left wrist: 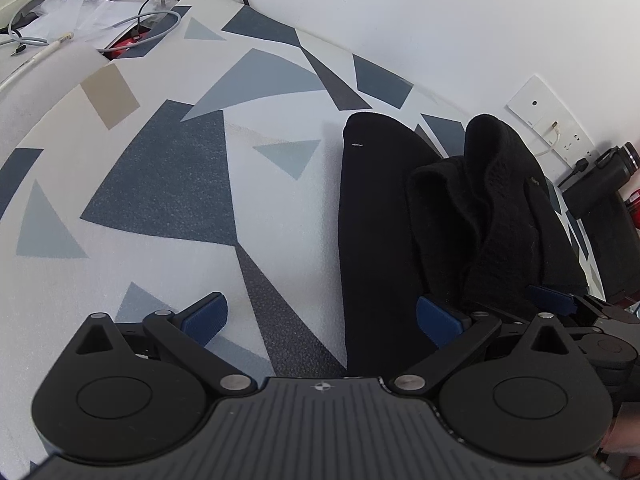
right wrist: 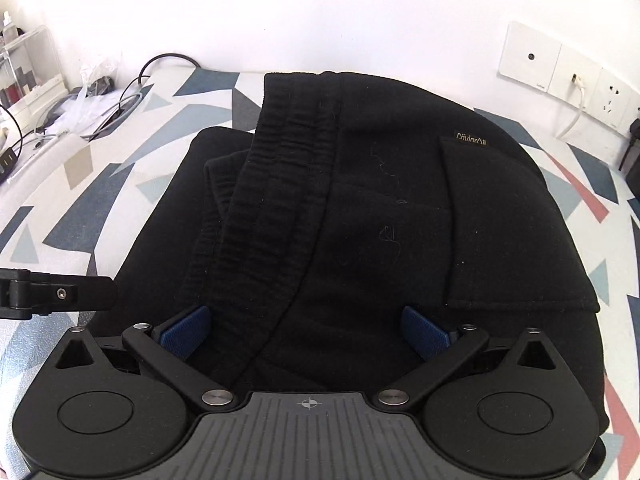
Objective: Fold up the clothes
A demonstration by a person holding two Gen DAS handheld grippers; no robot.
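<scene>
The folded trousers (right wrist: 360, 220) lie on the patterned cloth (left wrist: 168, 184), cables (left wrist: 160, 12) behind at its far-left corner.

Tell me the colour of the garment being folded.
Black garment, clearest in the right wrist view.

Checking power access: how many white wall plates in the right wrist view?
3, side by side on the wall at upper right: a round-port plate, a USB plate with a white cable plugged in, a socket plate. More may sit off-frame.

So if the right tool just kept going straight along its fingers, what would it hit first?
The black folded garment. The right tool is open, its blue pads already flanking the near fold, with the ribbed waistband running ahead between them. Depth is unclear, but cloth fills that line well before the wall.
</scene>
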